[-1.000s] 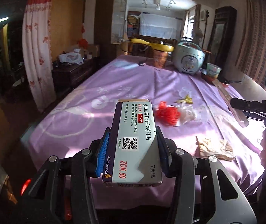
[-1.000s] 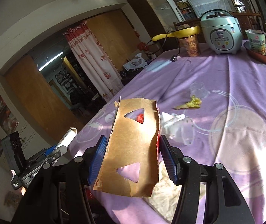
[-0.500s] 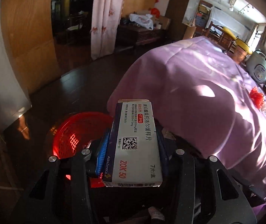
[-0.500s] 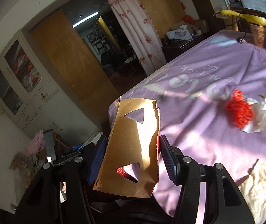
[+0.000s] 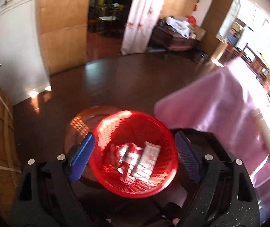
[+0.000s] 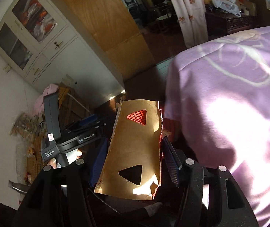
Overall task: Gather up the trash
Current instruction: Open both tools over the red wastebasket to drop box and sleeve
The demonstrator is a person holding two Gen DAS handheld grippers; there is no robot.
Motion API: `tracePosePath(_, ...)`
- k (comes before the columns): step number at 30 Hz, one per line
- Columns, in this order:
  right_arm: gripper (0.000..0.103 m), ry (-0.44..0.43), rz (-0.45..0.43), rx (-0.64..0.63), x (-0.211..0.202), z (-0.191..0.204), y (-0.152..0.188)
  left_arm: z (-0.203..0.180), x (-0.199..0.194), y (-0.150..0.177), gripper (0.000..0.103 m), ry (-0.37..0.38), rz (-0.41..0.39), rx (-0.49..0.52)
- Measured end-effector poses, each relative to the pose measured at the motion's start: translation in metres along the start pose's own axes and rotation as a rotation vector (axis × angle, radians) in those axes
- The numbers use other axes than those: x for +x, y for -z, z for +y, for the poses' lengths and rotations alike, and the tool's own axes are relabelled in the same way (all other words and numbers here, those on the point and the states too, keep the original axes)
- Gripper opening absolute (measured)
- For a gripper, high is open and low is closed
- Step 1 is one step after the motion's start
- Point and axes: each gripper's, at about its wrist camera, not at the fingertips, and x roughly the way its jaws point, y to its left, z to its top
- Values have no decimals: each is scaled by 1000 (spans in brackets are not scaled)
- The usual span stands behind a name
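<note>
Both hands have swung off the table and down toward the floor since the earlier views. Now the left gripper (image 5: 133, 157) is hanging over the red mesh basket (image 5: 104, 132), its jaws just opened wide with nothing between them; the white medicine box (image 5: 149, 156) is lying inside among other cartons. Clamped in the right gripper (image 6: 135, 160) is the torn brown cardboard piece (image 6: 135, 141), with red mesh peeping through its triangular cutout. For a clean drop, I judge the right hand should be centring over the basket's rim before opening. Beside the basket, the purple tablecloth (image 5: 229, 104) is draping over the table's corner, above dark wooden flooring (image 5: 125, 75).
</note>
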Motion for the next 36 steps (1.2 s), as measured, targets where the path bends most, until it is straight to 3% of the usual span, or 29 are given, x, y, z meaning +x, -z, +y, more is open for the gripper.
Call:
tracePosePath(4,60,18,66,-59,55,20,-19,21,-3,-6,86,-25,-14,-43)
tracePosePath(6,65,28,80,-68,75,25,-29,31,-3,-7,86,-35,-14,-56)
tracePosePath(9,67,2,70,-52,80,27,-34,36,-2,-11,87,-38,-11,-67)
tracePosePath(19,69,46,-32,37,35,-4,-12,2,-5,-10,88,-16,6,24)
tracePosePath(36,75,156,-313,165,-103,-77,36,-137,-45,5,93,85,-53,289)
